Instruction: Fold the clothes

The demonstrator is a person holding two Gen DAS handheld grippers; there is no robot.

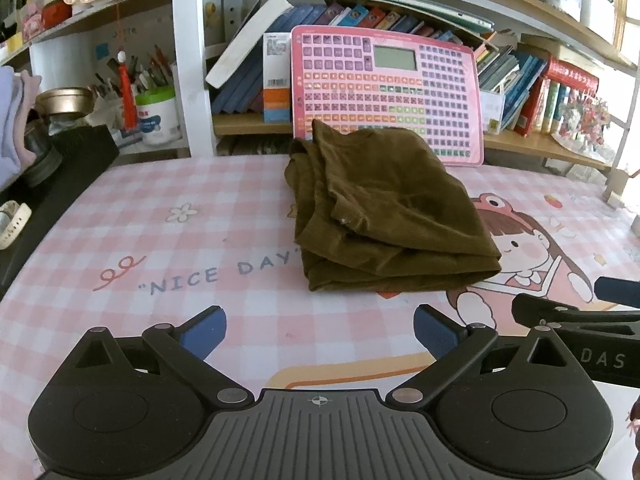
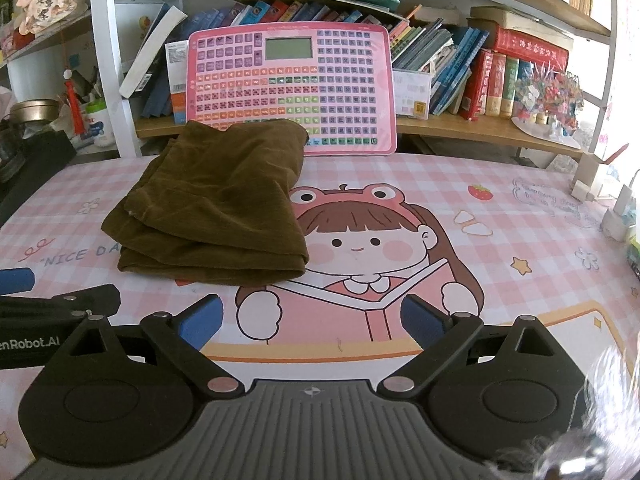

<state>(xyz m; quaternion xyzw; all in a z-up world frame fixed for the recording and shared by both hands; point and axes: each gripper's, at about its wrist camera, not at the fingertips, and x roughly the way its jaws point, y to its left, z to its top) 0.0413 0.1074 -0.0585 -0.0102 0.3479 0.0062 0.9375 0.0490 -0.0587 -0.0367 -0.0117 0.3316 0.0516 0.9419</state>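
Nearest, the left gripper [image 1: 318,332] and right gripper [image 2: 312,320] hover side by side over the pink checked desk mat [image 1: 140,240], both with jaws apart and empty, likely drawn back to the mat's 6 o'clock edge. Beyond them, well apart, the olive-brown corduroy garment [image 1: 384,216] lies folded in stacked layers at the left gripper's 12 to 1 o'clock. Its far edge reaches the pink keyboard toy [image 2: 292,88] propped against the bookshelf [image 2: 480,128], so the fold looks essentially done.

- One olive-brown folded garment [image 1: 384,208], ahead of the grippers
- One pink button board [image 2: 292,88], beyond it
- Two grippers: left gripper [image 1: 320,334], right gripper [image 2: 314,322]
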